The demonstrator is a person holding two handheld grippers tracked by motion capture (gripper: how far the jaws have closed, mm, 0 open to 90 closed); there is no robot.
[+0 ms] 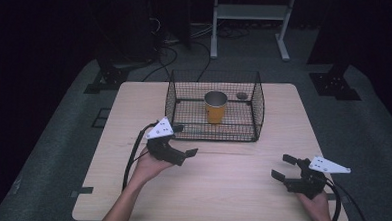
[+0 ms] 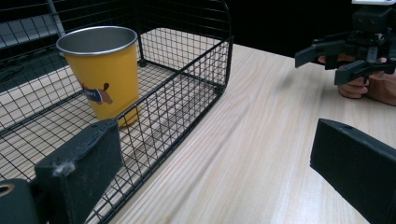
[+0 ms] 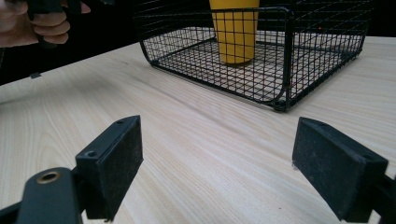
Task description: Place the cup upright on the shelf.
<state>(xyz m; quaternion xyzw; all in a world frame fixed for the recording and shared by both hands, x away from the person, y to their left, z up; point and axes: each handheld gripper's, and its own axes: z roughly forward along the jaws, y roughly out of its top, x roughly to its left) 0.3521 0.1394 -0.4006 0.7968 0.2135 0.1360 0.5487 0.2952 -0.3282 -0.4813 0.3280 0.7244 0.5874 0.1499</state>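
Note:
A yellow metal cup (image 1: 215, 107) stands upright inside a black wire basket (image 1: 258, 100) at the table's far middle. The left gripper view shows the cup (image 2: 103, 70) with a small dog picture, behind the basket's mesh (image 2: 187, 65). My left gripper (image 1: 184, 139) is open and empty just in front of the basket's near left corner; its jaws (image 2: 217, 177) stand wide apart. My right gripper (image 1: 282, 167) is open and empty near the table's front right, jaws (image 3: 219, 163) pointing at the basket (image 3: 285, 56) and cup (image 3: 233, 32). The right gripper (image 2: 324, 65) also shows far off.
The light wooden table (image 1: 230, 192) has bare room between the grippers. A small dark round thing (image 1: 241, 96) lies at the basket's back right. The hand holding the left gripper (image 3: 37, 23) shows at upper left. A metal rack (image 1: 251, 13) and cables stand on the floor beyond.

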